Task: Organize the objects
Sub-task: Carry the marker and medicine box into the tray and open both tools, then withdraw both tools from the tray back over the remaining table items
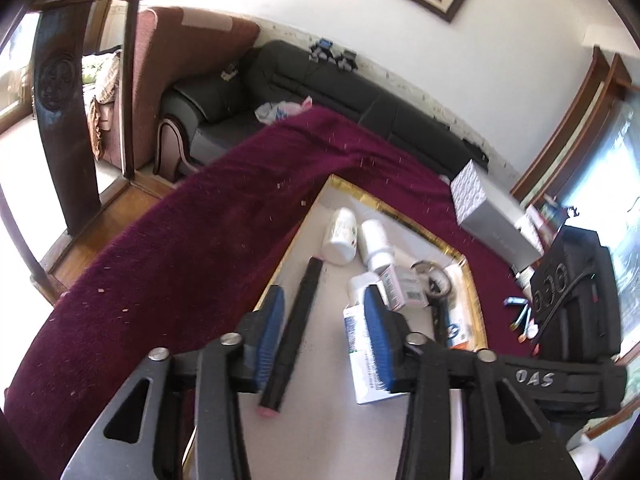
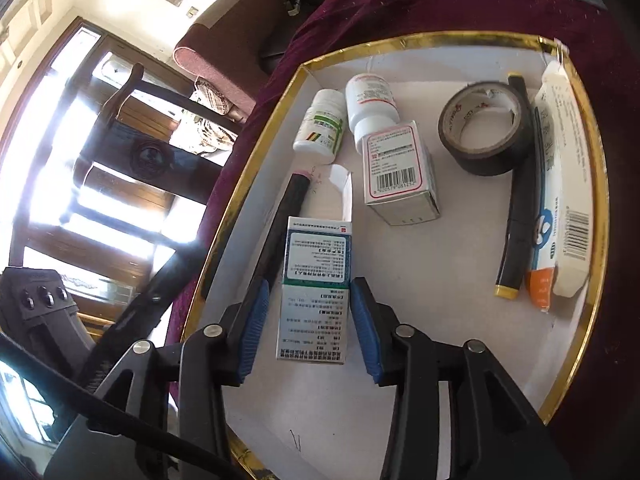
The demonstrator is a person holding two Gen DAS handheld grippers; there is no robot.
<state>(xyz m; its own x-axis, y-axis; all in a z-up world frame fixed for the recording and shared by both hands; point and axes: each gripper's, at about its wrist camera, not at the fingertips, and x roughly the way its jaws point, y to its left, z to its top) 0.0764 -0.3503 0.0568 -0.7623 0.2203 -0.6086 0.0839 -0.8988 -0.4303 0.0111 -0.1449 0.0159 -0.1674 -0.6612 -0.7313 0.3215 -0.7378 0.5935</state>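
A white gold-rimmed tray point(image 2: 576, 344) lies on a maroon cloth point(image 1: 168, 264) and holds several items. My right gripper point(image 2: 310, 320) is open around a blue-and-white medicine box point(image 2: 316, 280); the pads stand at its sides with small gaps. My left gripper point(image 1: 324, 336) is open and empty over the tray point(image 1: 320, 420), with a black marker point(image 1: 294, 332) lying between its fingers and the same box point(image 1: 362, 356) under its right finger. Two white pill bottles point(image 2: 322, 126) point(image 2: 370, 102), a pink-edged box point(image 2: 396, 172), a tape roll point(image 2: 486, 128), a second marker point(image 2: 520, 200) and a tube point(image 2: 560, 184) lie further in.
A silver-white box point(image 1: 488, 216) and a black device point(image 1: 572, 292) sit on the cloth to the right of the tray. A black sofa point(image 1: 304, 80) stands beyond the table, and a wooden chair point(image 1: 68, 92) at the left.
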